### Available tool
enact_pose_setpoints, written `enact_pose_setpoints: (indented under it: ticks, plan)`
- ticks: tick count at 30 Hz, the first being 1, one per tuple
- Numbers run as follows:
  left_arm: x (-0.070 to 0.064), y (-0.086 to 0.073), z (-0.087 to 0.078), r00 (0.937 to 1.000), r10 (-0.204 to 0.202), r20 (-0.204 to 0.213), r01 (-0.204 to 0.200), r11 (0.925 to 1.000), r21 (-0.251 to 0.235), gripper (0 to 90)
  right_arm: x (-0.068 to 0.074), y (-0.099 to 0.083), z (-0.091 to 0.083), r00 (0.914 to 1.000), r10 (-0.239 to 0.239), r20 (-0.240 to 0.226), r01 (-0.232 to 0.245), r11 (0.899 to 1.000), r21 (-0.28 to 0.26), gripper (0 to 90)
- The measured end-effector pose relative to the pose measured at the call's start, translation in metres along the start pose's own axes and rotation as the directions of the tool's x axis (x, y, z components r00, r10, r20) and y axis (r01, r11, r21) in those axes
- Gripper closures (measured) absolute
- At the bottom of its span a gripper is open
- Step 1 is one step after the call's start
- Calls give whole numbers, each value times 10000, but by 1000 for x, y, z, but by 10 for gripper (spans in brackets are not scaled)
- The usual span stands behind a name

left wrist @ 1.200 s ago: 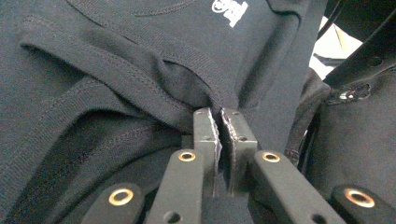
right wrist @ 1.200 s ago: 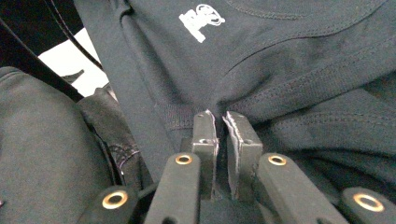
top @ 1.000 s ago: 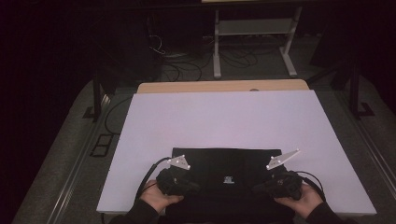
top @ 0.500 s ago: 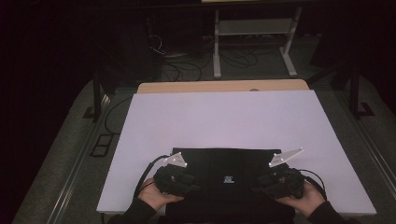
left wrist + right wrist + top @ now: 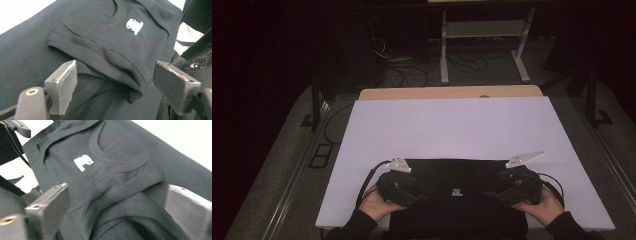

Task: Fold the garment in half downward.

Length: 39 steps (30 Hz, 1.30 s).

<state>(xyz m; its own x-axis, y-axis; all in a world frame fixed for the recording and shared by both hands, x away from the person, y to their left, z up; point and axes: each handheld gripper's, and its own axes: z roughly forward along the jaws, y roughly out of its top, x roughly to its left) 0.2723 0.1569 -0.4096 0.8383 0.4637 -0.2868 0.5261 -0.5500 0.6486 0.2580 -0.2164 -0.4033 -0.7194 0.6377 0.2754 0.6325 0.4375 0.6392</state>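
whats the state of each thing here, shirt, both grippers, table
black t-shirt: lying on the table's near edge, partly folded, sleeve hems bunched, white logo facing up
left gripper: open, fingers either side of a folded sleeve hem
right gripper: open, fingers straddling bunched sleeve fabric
white table: bare beyond the shirt

white logo [image 5: 134, 25] on black shirt [image 5: 100, 45], possibly unreadable

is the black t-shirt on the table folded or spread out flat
Folded: the black t-shirt lies as a compact rectangle, and the left gripper view shows a sleeve doubled over its body.
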Motion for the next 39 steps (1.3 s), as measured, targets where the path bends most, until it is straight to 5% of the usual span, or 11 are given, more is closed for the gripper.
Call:
enact_pose_setpoints:
  ticks: [9, 21, 39]
  plan:
    - [10, 8, -12, 9997, -124, -223, 113, 9987, -500, 1, -6, 7, -11, 9998, -157, -114, 154, 9995, -259, 0]
    - [13, 22, -23, 9982, 416, -434, -455, 9945, -939, 0, -18, 17, -26, 9993, -347, 137, 354, 9980, -524, 0]
    - [35, 30, -29, 9980, 306, -548, -355, 9952, -909, 0, -39, 24, -29, 9990, -281, 336, 297, 9984, -479, 0]
